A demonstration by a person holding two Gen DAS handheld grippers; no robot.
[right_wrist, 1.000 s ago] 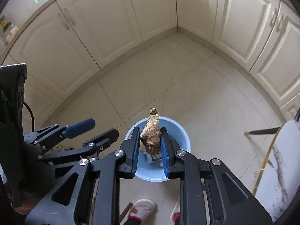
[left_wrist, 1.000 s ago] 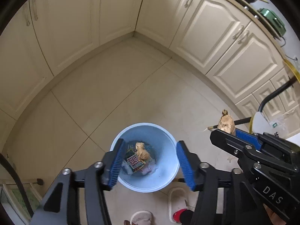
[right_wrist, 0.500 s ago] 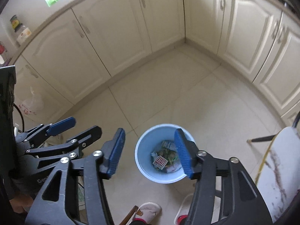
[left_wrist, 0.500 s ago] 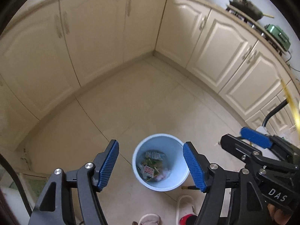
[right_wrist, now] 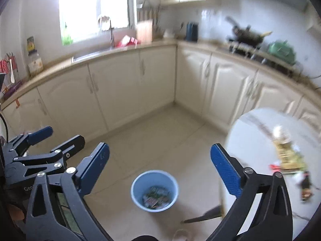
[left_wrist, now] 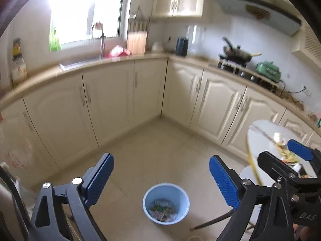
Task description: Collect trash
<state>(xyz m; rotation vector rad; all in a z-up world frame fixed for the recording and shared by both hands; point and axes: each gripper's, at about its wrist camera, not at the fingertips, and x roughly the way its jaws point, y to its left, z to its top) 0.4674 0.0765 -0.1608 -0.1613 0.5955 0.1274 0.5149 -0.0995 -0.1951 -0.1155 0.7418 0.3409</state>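
A light blue bin [left_wrist: 166, 203] [right_wrist: 154, 190] stands on the tiled floor far below both grippers, with several wrappers and scraps inside. My left gripper [left_wrist: 161, 177] has its jaws opening wide, with nothing between them. My right gripper [right_wrist: 160, 166] is also opening wide and holds nothing. In the left wrist view the right gripper [left_wrist: 280, 160] shows at the right edge; in the right wrist view the left gripper [right_wrist: 60, 138] shows at the left. On the round white table [right_wrist: 258, 140] [left_wrist: 260, 138] lie a yellow wrapper [right_wrist: 284, 154] [left_wrist: 285, 152] and other blurred litter.
Cream cabinets [left_wrist: 112, 100] run round the corner under a counter with a sink [left_wrist: 80, 62], a knife block [left_wrist: 136, 42], a wok on the stove [left_wrist: 238, 53] and a green pot [left_wrist: 267, 70]. A dark table leg [right_wrist: 202, 217] slants near the bin.
Both grippers have risen and tilted up, so the counter and window now show. The right gripper let go of the brown scrap over the bin and spread wide; the left one widened too.
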